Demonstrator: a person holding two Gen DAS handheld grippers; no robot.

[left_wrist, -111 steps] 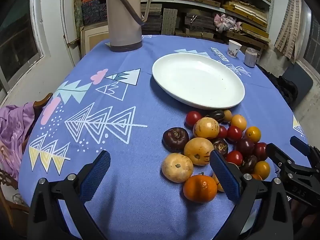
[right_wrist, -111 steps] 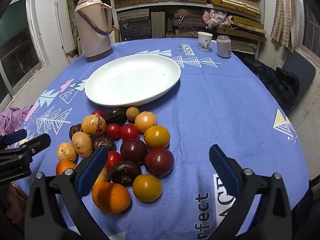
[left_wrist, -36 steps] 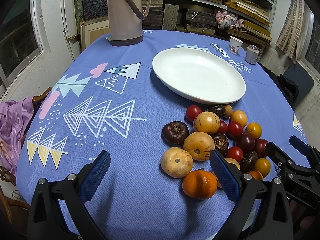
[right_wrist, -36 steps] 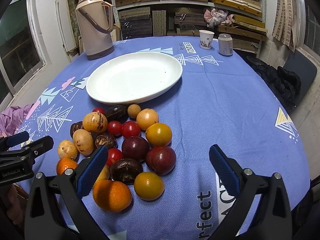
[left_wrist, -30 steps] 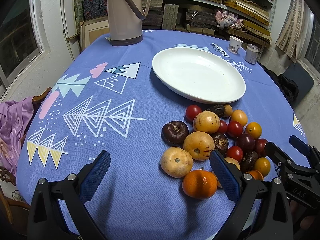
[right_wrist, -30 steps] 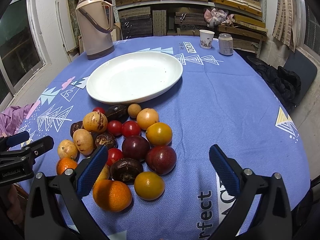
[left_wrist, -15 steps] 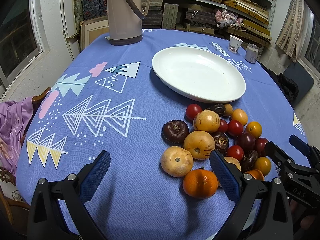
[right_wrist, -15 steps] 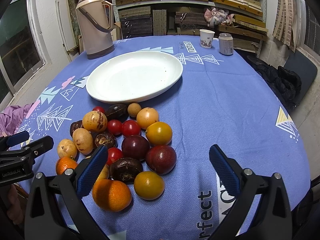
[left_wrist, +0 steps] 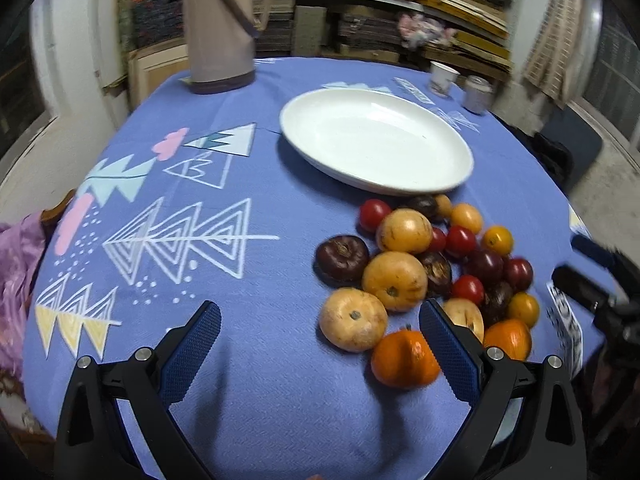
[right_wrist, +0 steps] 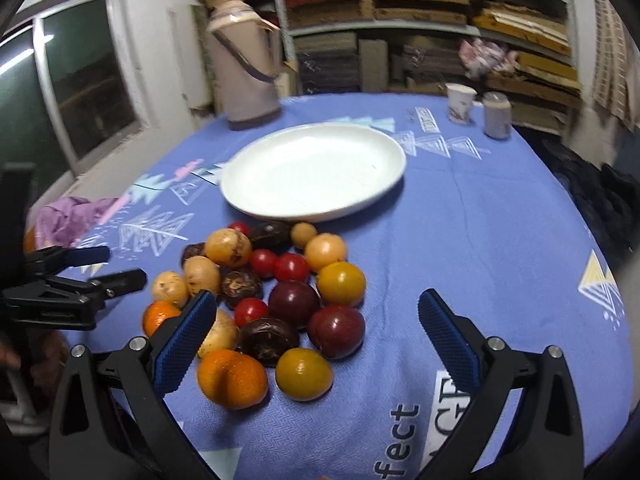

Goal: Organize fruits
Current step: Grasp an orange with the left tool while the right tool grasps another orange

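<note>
A heap of fruit (left_wrist: 428, 272) (right_wrist: 276, 296) lies on the blue tablecloth just in front of an empty white plate (left_wrist: 376, 144) (right_wrist: 316, 172). It holds tan round fruits, dark purple ones, small red tomatoes, yellow ones and two oranges (left_wrist: 404, 356) (right_wrist: 232, 378). My left gripper (left_wrist: 320, 344) is open near the table's front edge, left of the heap, with a tan fruit (left_wrist: 354, 324) between its fingers' line. My right gripper (right_wrist: 316, 332) is open low over the heap's near side. Each gripper shows in the other's view, at the far right (left_wrist: 592, 276) and the far left (right_wrist: 80, 276).
A tall beige thermos (left_wrist: 218, 24) (right_wrist: 244, 76) stands at the back left of the table. A paper cup (right_wrist: 460, 102) and a small can (right_wrist: 496, 114) stand at the back right. Purple cloth (left_wrist: 16, 276) hangs off the left edge. Shelves of stacked boards fill the back wall.
Both grippers have shifted: the left view has swung a little right and closer to the heap, the right view has tilted up and moved forward. No fruit has moved. Both frames are blurred.
</note>
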